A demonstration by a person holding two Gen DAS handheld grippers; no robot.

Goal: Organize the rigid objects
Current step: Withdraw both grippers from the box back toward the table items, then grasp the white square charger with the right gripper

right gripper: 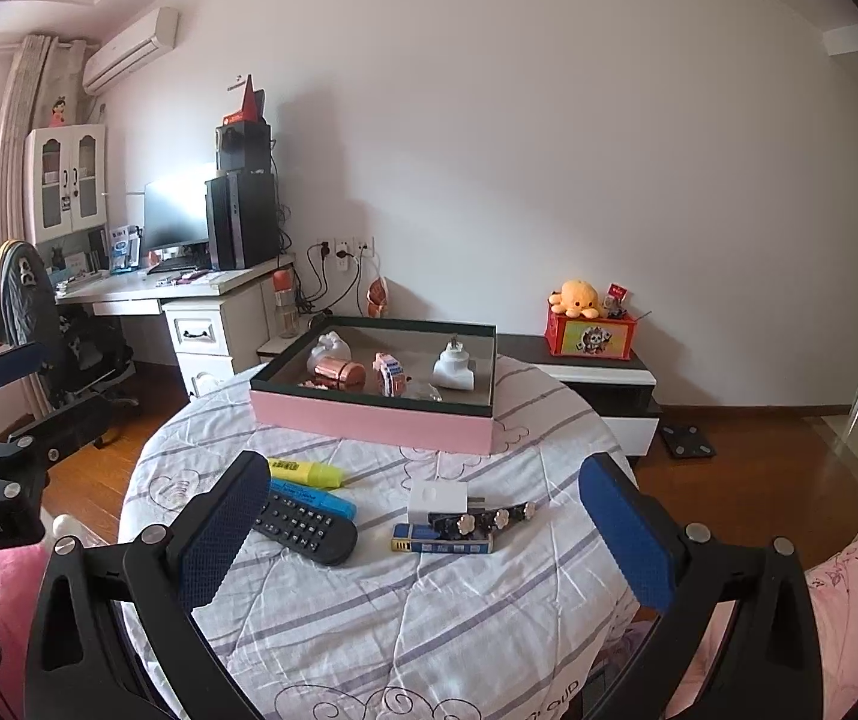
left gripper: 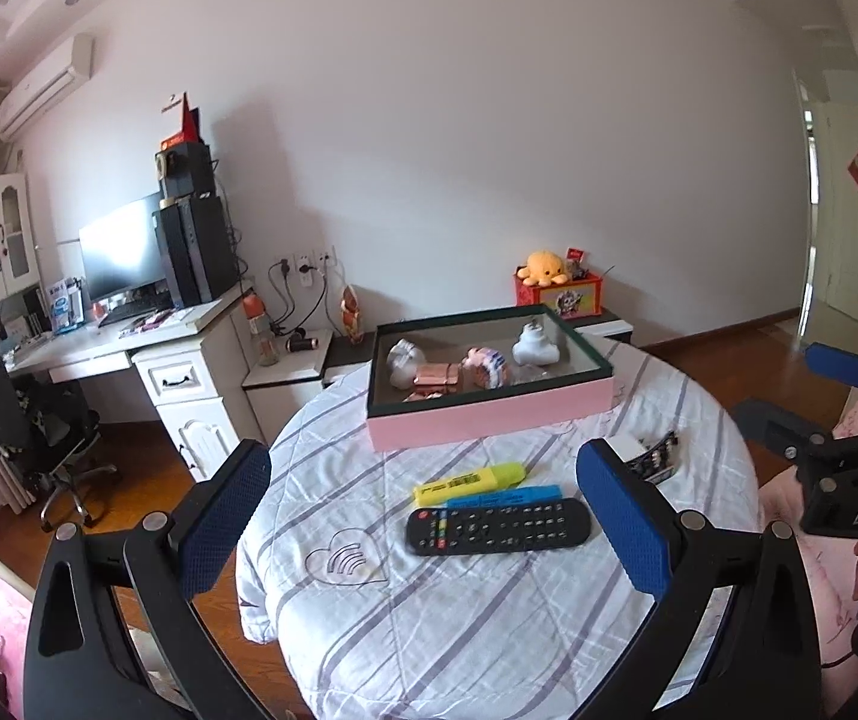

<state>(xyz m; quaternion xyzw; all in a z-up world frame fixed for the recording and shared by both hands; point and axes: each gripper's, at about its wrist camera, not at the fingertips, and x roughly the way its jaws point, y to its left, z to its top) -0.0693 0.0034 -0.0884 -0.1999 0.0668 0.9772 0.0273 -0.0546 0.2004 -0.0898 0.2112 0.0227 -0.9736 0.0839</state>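
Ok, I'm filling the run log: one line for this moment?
left tool: open, above remote | right tool: open, empty | highlighters, charger on table | pink box: partly filled

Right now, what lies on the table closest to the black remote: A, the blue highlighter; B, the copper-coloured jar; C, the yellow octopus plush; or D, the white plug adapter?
A: the blue highlighter lies right along the far edge of the black remote on the table, with the yellow highlighter just beyond it.
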